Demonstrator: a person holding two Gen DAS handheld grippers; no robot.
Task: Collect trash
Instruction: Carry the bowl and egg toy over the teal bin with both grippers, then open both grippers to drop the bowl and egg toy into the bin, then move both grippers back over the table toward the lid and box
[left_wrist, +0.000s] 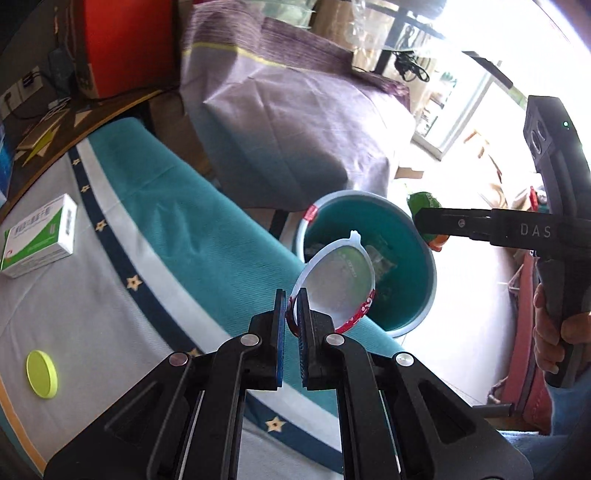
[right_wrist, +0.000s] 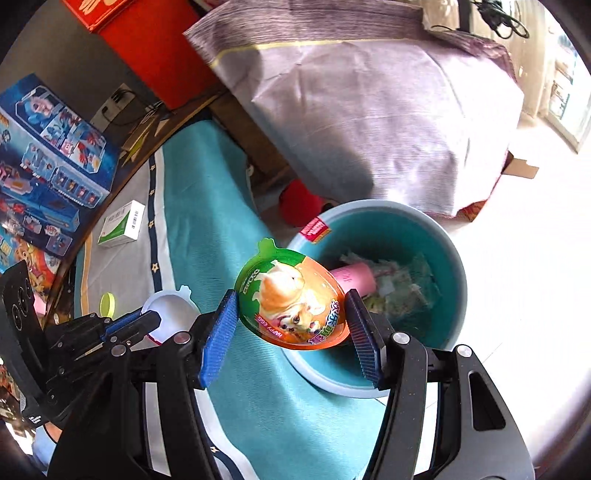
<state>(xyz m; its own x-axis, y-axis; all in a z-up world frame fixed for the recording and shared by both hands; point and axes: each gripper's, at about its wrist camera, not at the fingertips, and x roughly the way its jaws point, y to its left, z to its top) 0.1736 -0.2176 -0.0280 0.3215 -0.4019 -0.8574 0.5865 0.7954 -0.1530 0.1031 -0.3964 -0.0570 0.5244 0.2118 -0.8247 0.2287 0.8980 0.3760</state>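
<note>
My left gripper (left_wrist: 291, 310) is shut on the red edge of a clear egg-shaped plastic lid (left_wrist: 338, 280), held over the table edge in front of the teal trash bucket (left_wrist: 417, 236). My right gripper (right_wrist: 291, 321) is shut on a green and orange "Happy Egg" toy shell (right_wrist: 291, 302), held just above the near rim of the bucket (right_wrist: 454, 280). The bucket holds a pink tube (right_wrist: 354, 278) and crumpled wrappers. In the left wrist view the right gripper (left_wrist: 424, 225) shows with the egg shell (left_wrist: 424, 201) beside the bucket. The left gripper (right_wrist: 147, 321) and lid (right_wrist: 170, 310) show in the right wrist view.
A white and green medicine box (left_wrist: 40, 236) and a yellow-green round cap (left_wrist: 41, 373) lie on the star-patterned tablecloth (left_wrist: 110, 295). A purple cloth-covered bulk (left_wrist: 295, 122) stands behind the bucket. A red box (left_wrist: 125, 40) and a toy box (right_wrist: 48, 166) stand at the table's back.
</note>
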